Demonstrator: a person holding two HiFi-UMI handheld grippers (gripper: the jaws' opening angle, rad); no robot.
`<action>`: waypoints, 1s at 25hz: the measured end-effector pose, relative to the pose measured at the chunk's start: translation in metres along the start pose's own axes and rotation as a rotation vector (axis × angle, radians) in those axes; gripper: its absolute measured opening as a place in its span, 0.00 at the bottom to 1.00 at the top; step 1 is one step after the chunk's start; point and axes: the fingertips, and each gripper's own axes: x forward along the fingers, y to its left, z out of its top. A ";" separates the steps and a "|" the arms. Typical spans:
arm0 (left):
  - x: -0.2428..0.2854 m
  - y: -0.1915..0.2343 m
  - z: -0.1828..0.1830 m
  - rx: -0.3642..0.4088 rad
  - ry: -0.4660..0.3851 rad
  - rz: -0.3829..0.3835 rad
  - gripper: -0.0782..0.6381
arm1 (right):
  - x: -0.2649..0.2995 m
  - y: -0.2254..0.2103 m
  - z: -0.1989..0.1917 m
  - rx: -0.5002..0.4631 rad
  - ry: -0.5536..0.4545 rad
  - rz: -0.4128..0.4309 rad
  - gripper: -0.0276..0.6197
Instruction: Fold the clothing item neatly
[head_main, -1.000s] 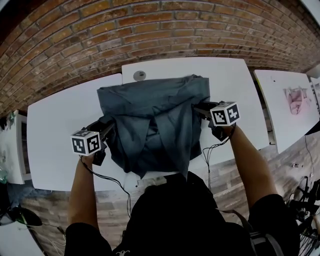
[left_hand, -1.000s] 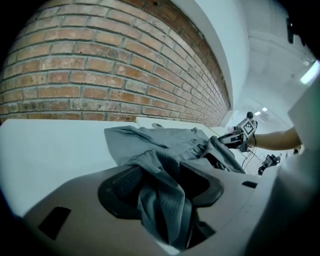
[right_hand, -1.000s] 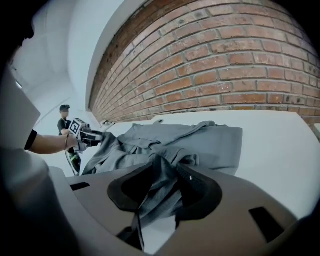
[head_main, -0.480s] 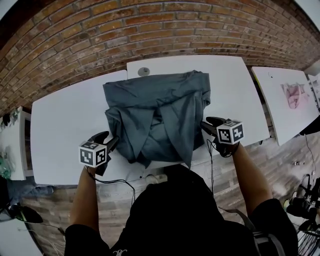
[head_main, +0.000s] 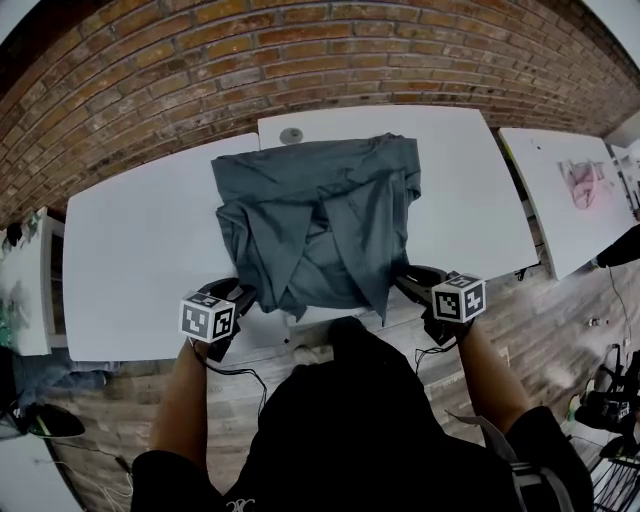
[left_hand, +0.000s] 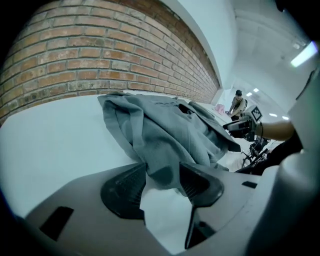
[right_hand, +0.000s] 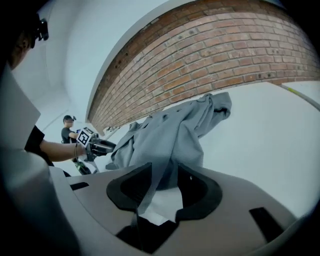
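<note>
Head view, looking steeply down: a grey-blue garment (head_main: 315, 220) lies rumpled and partly folded on a white desk (head_main: 140, 260), its far edge close to a small round grey disc (head_main: 291, 135) and its near edge at the desk's front edge. A brick wall (head_main: 300, 50) runs behind the desk. The person holds one hand-held gripper at each near corner of the garment.

Left gripper view: the left hand-held gripper (left_hand: 160, 182) has a bunched wad of the garment's corner between its jaws. The cloth fills the gap and touches both pads, so the jaws are clamped on it.

Right gripper view: the right hand-held gripper (right_hand: 165, 185) has its jaws apart. A fold of the garment hangs between them, lying against one pad and clear of the other, with white desk showing beneath.
</note>
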 end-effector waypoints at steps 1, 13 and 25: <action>0.001 -0.002 -0.001 -0.010 -0.001 -0.007 0.40 | 0.003 0.007 -0.008 0.010 0.019 0.022 0.28; 0.012 -0.029 0.003 -0.048 0.019 -0.062 0.13 | 0.040 0.054 -0.025 0.026 0.069 0.086 0.07; -0.056 -0.073 0.087 -0.008 -0.212 -0.197 0.13 | -0.004 0.103 0.059 -0.031 -0.162 0.198 0.07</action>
